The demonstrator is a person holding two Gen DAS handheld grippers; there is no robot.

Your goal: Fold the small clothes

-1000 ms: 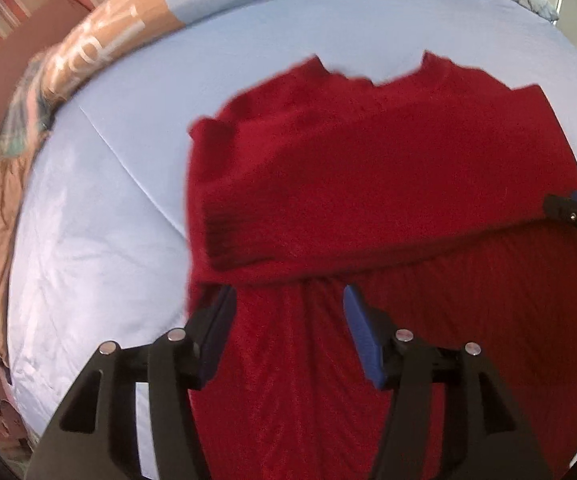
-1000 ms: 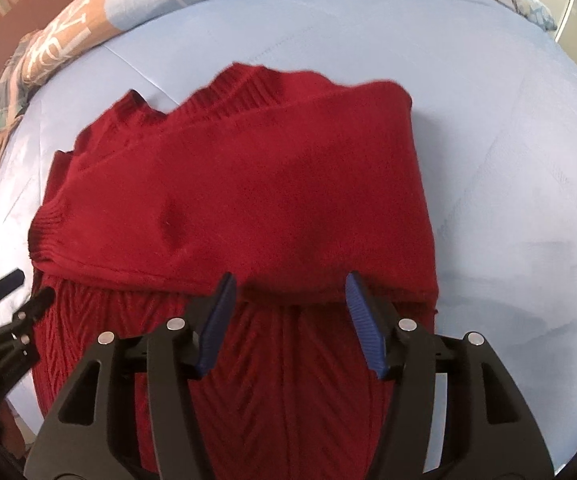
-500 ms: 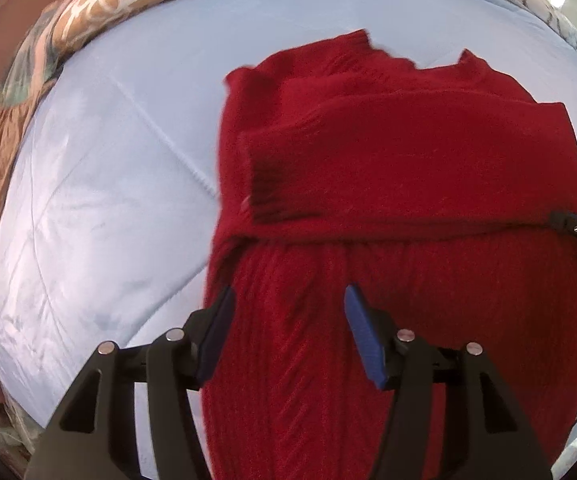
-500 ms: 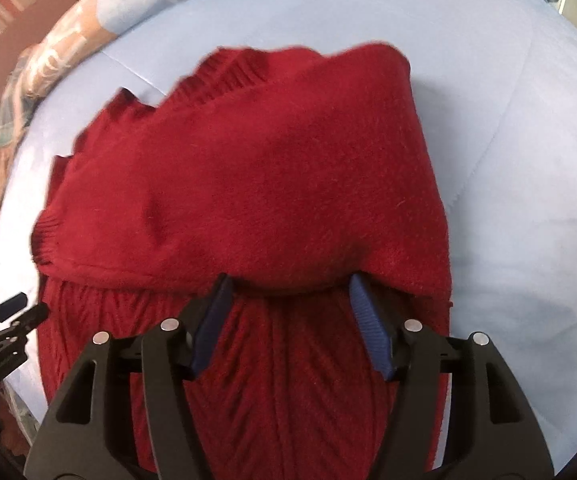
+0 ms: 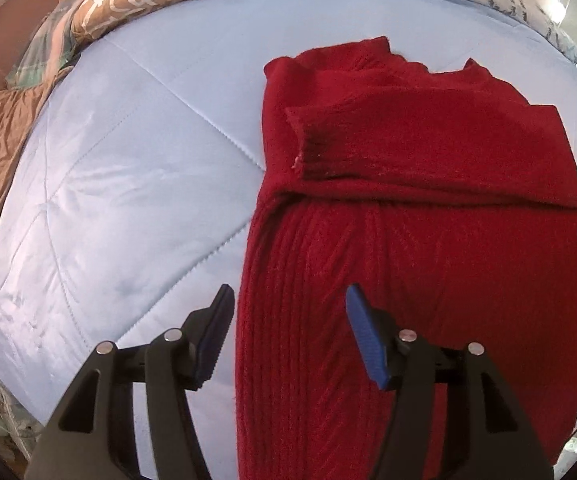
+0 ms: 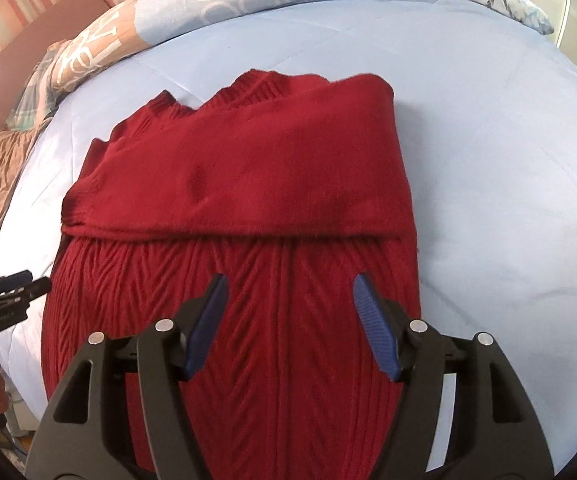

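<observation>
Left claw [image 5: 288,320] open, empty; right claw [image 6: 288,312] opening, seemingly above red sweater [image 6: 248,184].

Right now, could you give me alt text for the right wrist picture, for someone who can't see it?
A red knitted sweater lies on a light blue quilt, its sleeves folded across the chest. Two black fingers with blue pads hang over its lower half, spreading apart and holding nothing. Patterned bedding lines the far edge.

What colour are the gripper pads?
Blue pads, ribbed; clearest in the right wrist view.
</observation>
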